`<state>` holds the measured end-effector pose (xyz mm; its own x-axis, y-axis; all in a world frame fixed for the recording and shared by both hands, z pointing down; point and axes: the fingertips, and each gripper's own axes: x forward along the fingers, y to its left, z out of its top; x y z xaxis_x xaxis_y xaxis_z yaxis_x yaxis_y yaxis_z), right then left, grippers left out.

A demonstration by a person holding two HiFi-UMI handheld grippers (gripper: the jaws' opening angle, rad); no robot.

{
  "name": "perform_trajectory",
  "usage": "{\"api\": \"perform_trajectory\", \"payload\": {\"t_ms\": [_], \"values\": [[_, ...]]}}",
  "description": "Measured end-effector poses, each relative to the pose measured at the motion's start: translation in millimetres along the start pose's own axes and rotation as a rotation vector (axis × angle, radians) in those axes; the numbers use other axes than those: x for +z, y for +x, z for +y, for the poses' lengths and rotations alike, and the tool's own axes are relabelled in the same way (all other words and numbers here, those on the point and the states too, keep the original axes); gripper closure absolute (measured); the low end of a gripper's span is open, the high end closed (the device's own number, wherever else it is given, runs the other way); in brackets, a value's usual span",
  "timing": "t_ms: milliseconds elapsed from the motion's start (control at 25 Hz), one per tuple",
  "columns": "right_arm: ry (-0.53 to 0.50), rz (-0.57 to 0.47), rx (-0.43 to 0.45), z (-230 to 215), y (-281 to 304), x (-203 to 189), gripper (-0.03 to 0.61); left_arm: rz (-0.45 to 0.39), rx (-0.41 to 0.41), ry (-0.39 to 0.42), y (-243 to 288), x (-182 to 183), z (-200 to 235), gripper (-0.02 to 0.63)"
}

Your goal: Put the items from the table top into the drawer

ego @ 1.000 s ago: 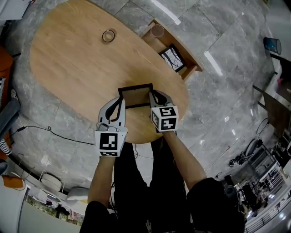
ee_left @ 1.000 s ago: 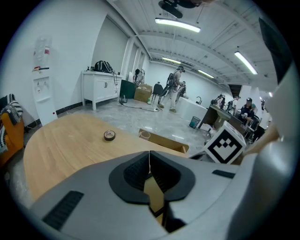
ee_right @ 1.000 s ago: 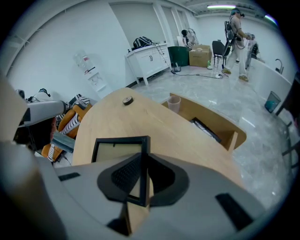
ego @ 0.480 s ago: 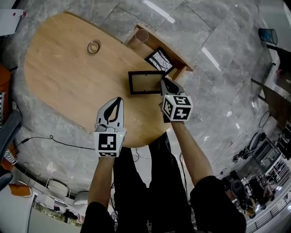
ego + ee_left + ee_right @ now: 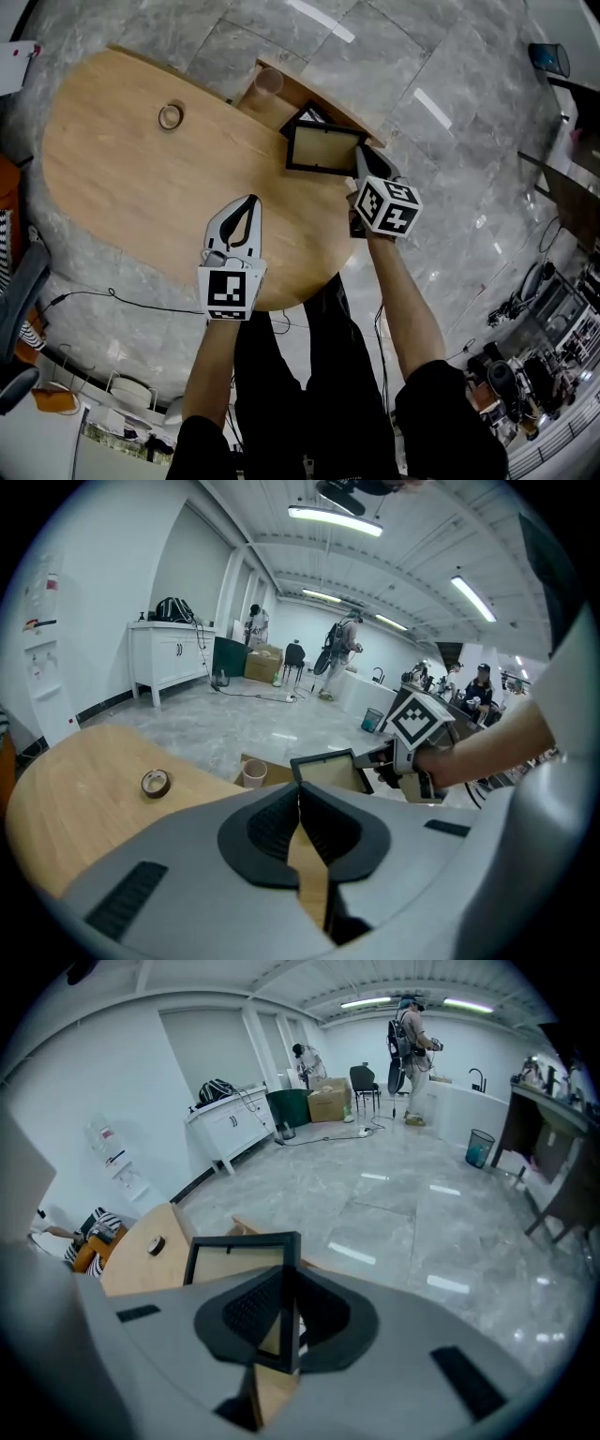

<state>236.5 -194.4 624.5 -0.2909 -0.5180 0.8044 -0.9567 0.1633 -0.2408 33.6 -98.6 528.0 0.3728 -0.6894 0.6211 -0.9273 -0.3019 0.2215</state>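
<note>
Right gripper (image 5: pixel 360 157) pinches the frame (image 5: pixel 324 148) by its right edge. In the right gripper view the dark rim sits edge-on between the jaws. Left gripper (image 5: pixel 250 202) has its jaws pressed together on nothing and hovers over the near part of the table, well apart from every item.

Items, largest first:

- Table (image 5: pixel 131 187): 1 item lies on it, the tape.
- Drawer (image 5: pixel 281 105): open, just beyond the table's far edge, with 2 items inside.
- Frame: held clear of the table, over its far edge and the drawer's right part, not yet released.
- Second frame (image 5: pixel 309 114): lies in the drawer, mostly covered by the held frame.
- Cup (image 5: pixel 269 80): stands upright at the drawer's left end.
- Tape (image 5: pixel 171 116): lies flat on the far left of the table, well apart from both grippers.

Status, as a judgement: 2 items are stowed, 1 is in hand and nearly over its place, and 1 is untouched. Remaining steps are to lower and release the frame into the drawer, then to fetch the tape. The task does not say whether the drawer must be closed.
</note>
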Motion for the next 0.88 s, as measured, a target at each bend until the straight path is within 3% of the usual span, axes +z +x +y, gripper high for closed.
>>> {"api": "perform_trajectory", "payload": {"t_ms": [480,880], "values": [[0.095,0.002,-0.138,-79,10,1,0.526,0.012,-0.047,0.036,38,17,-19,0.598],[0.037,0.072,-0.173,-74,38,-27,0.526,0.041,-0.033,0.02,39,-1,-4,0.598]]}}
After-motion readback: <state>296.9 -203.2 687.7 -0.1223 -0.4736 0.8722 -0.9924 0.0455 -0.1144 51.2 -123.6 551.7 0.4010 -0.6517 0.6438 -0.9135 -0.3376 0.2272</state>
